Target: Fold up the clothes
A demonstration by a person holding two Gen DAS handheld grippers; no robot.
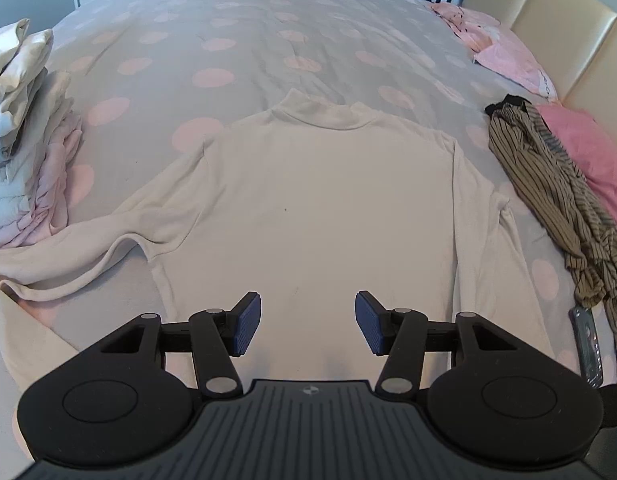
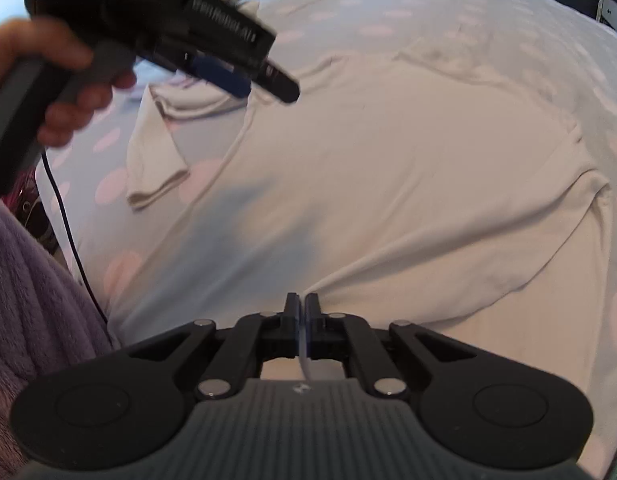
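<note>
A white long-sleeved shirt (image 1: 328,200) lies flat on the dotted bed cover (image 1: 228,40), collar at the far end. Its left sleeve (image 1: 68,252) trails toward the bed's near left. My left gripper (image 1: 308,294) hovers open over the shirt's hem with nothing between its blue pads. In the right wrist view the shirt (image 2: 388,180) fills the picture. My right gripper (image 2: 304,300) is shut on a ridge of its cloth near the edge, and a thin strip of fabric shows between the pads. A hand holds the left gripper (image 2: 264,86) at the upper left, above a doubled-over sleeve (image 2: 156,160).
A pile of folded clothes (image 1: 24,140) sits at the left edge. On the right are a brown striped garment (image 1: 556,200), pink pillows (image 1: 588,152), a slim remote-like device (image 1: 588,344) and the cream headboard (image 1: 568,40). A purple fleece sleeve (image 2: 32,300) and a cable (image 2: 64,208) hang near left.
</note>
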